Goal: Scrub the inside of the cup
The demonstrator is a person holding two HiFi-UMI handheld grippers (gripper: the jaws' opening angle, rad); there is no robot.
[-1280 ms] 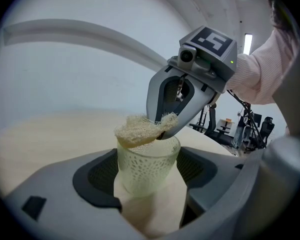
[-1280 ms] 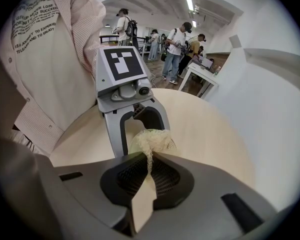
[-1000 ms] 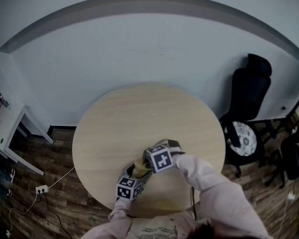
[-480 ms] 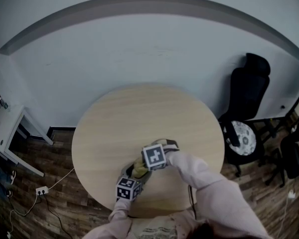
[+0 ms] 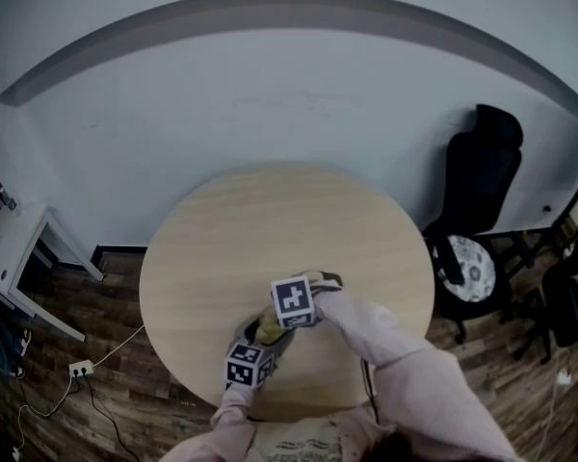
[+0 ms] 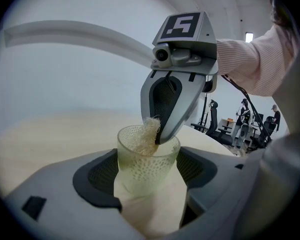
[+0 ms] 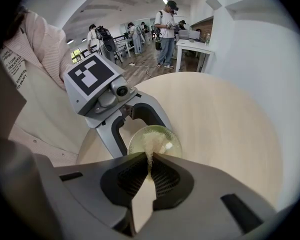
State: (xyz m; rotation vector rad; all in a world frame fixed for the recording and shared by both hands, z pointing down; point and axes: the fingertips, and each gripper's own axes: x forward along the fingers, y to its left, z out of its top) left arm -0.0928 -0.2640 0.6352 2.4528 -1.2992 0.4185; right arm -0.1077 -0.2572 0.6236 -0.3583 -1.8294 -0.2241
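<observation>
Your right gripper (image 7: 150,171) slid over the cup (image 7: 166,143).
Scrubbing: left gripper (image 6: 148,176) clamps it, right pinches the sponge (image 6: 149,134); push deeper.

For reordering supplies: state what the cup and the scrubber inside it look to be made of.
The cup: clear, yellow-green tinted glass or hard plastic. Its wall is see-through, glossy and dimpled all over; which of the two I cannot tell. The scrubber: pale, matte fibrous stuff, maybe loofah or coarse sponge; its edge frays into loose fibres.
</observation>
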